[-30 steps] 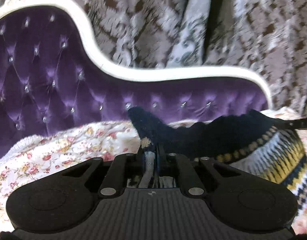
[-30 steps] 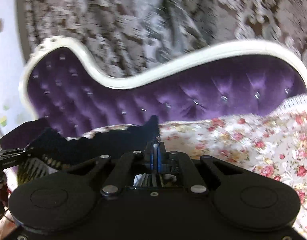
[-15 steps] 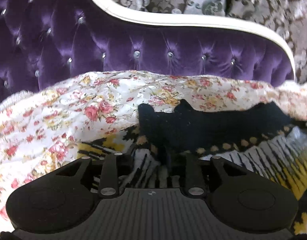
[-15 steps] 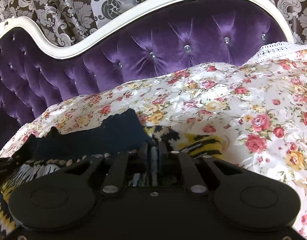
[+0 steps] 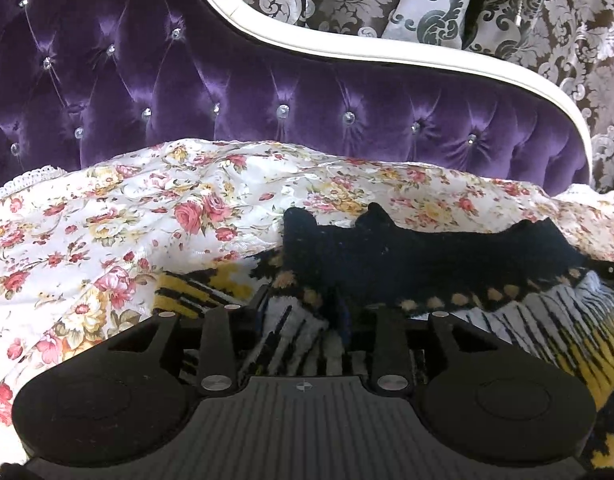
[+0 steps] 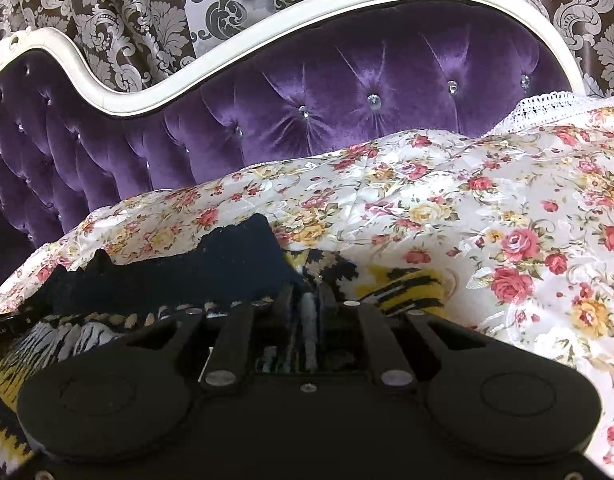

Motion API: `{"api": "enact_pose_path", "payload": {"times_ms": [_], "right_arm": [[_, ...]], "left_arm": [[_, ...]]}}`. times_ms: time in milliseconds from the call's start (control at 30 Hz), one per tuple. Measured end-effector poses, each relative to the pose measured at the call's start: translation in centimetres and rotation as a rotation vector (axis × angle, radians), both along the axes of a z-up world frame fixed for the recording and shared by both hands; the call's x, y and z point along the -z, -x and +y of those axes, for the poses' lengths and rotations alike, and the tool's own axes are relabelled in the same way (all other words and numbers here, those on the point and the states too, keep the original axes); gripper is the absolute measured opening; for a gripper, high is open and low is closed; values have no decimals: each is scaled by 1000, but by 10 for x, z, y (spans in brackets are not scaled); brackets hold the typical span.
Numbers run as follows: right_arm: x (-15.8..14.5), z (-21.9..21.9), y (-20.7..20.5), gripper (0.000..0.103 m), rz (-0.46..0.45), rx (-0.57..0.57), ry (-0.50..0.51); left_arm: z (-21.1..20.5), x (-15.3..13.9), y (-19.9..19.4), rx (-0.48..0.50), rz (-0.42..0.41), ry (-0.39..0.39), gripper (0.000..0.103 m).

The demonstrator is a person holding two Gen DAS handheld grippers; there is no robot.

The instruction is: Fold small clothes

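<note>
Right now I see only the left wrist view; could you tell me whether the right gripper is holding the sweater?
Observer: Yes, the right gripper is shut on the sweater's edge.
Operator: Thank you. Does any of the sweater lie beyond that gripper?
Observer: A yellow and black part lies on the floral sheet, just to the gripper's right in its own view.
</note>
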State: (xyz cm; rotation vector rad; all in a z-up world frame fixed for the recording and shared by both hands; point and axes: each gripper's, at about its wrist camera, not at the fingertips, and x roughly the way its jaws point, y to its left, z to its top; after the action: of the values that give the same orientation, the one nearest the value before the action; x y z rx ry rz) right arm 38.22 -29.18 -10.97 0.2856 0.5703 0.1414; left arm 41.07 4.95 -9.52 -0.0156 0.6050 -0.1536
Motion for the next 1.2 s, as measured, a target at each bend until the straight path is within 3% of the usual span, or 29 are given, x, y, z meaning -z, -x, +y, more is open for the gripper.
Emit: {"api": "enact_pose_path", "payload": {"times_ms": [533, 700, 733, 767, 800, 867, 1067, 1200], "right_arm": [[-1, 5, 0, 15, -1, 4, 40], [-2, 5, -1, 20, 2, 1, 42], [-3, 5, 0, 26, 2, 0, 40], [-4, 3, -1, 44, 3, -10, 27], [-6, 2, -1, 55, 7, -35, 0], [-13, -2, 4, 98, 6, -91, -55], [-44, -19, 46, 103, -32, -28, -127], [-46, -34, 68, 103, 56, 17, -164]], "left_arm": [[-2, 2, 1, 0, -9, -15, 34], [-3, 2, 1, -1, -11, -25, 34], [-3, 1, 0, 0, -11, -23, 34], [-2, 2, 0, 0, -10, -20, 34], [-3, 1, 0, 0, -11, -22, 34], [-2, 2, 0, -1, -11, -27, 34], [-2, 2, 1, 1, -13, -36, 34], [-3, 2, 1, 3, -13, -37, 35]]}}
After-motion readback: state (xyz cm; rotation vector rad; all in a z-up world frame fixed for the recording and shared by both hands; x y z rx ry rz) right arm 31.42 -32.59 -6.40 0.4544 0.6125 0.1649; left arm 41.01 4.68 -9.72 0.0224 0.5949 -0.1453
